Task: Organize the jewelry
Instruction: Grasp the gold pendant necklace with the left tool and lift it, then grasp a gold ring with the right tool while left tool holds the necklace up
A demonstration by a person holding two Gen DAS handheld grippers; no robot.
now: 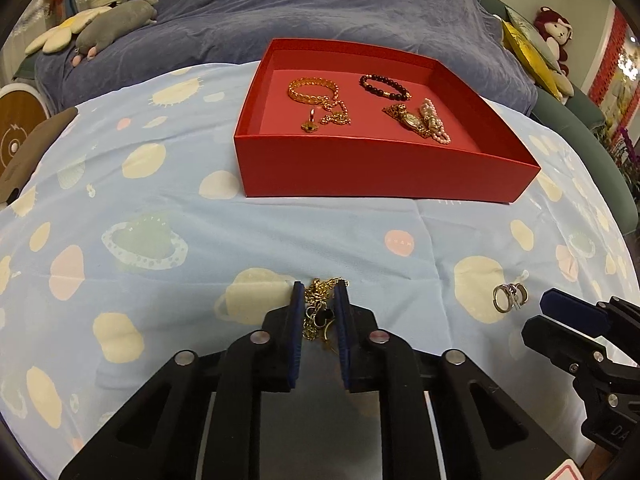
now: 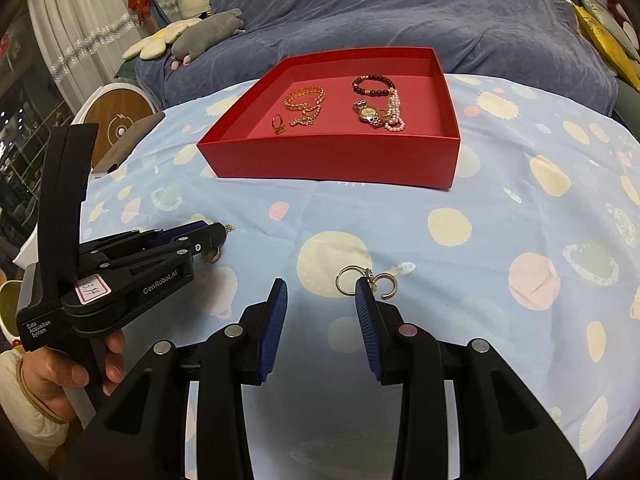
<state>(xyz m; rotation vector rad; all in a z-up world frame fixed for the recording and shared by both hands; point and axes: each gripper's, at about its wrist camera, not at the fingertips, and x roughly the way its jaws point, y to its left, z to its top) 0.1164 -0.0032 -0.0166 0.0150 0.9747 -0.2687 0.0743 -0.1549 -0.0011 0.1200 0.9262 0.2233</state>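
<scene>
Closing on the gold chain necklace (image 1: 320, 308): the left gripper (image 1: 320, 292) has its fingers (image 1: 295, 320) drawn in narrow around the bunched chain and its dark pendant, which lie between the pads on the patterned cloth (image 1: 160, 208). No earlier frame to compare; pads look to be on or very near the chain, so I log it as gripped, with some doubt. The right wrist view shows the same gripper low at the cloth, a hand (image 2: 60, 376) on its handle, gold links showing at the tips.

Step in hand, as I judge it: pick-up of the necklace for transfer to the red box (image 1: 384, 176). Next move calls for a straight lift, high enough that trailing chain clears the box's near wall, then forward and down onto bare lining. The box already carries a gold bracelet (image 1: 314, 90), a bead bracelet (image 1: 384, 86) and a watch (image 1: 412, 120); the free floor is between these groups and along the near wall.

Right of that, the hoop earrings (image 2: 366, 280) lie on the cloth just ahead of the right gripper (image 2: 322, 292), touching its right fingertip. Its fingers (image 2: 276, 320) stand apart, holding nothing.

Room: open cloth ahead of both grippers up to the box. The cloth's edge drops off far left and far right.
</scene>
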